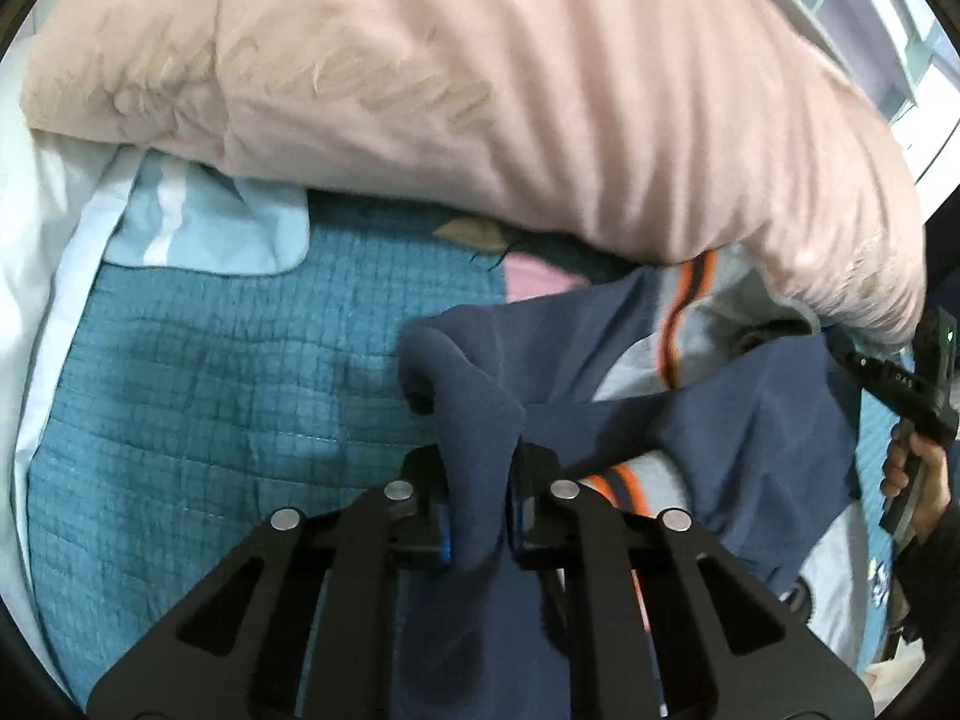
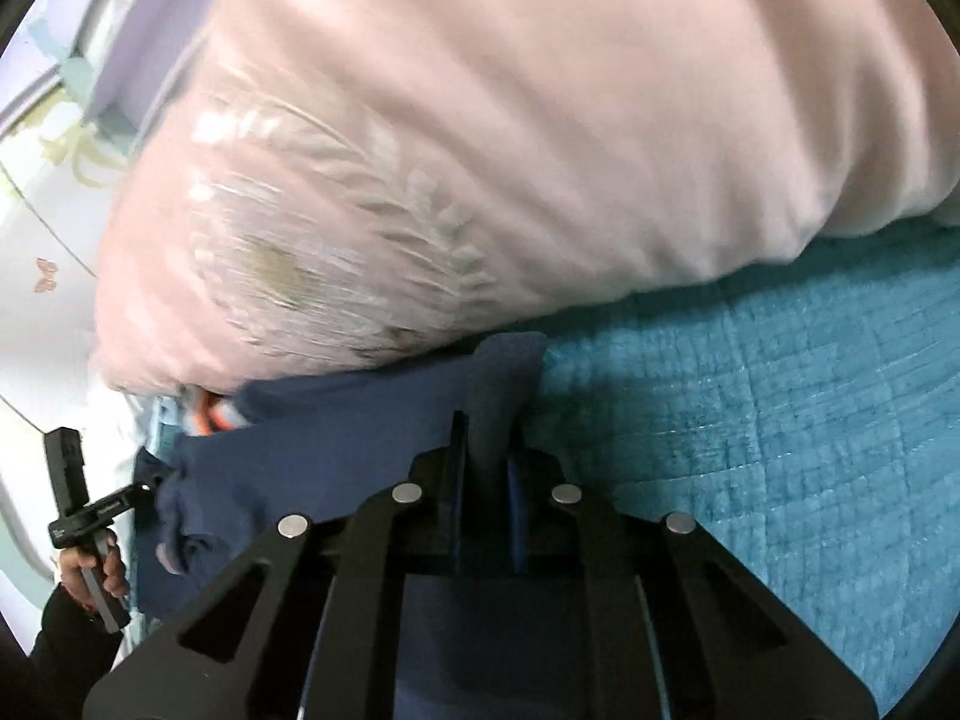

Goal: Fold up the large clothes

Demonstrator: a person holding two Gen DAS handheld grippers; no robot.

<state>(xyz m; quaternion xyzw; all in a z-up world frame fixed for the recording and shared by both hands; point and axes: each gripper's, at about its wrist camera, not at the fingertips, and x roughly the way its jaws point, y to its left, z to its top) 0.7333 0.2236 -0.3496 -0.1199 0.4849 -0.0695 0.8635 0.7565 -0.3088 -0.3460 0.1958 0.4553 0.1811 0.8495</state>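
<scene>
Teal quilted bedspread (image 1: 198, 372), pink duvet (image 1: 480, 78) lying at twelve o'clock: left gripper (image 1: 478, 516) and right gripper (image 2: 487, 480) each clenching navy garment (image 1: 690, 420), seemingly carrying an edge over mid-fold; laying flat likely following.

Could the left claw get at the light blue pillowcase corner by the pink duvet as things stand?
Probably not yet. The left claw is shut on the navy garment, as is the right claw. The path over the teal quilt to the light blue pillowcase looks open, but it must let go first.

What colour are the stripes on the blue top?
Orange with dark edging on the navy garment, clearest in the left wrist view.
</scene>
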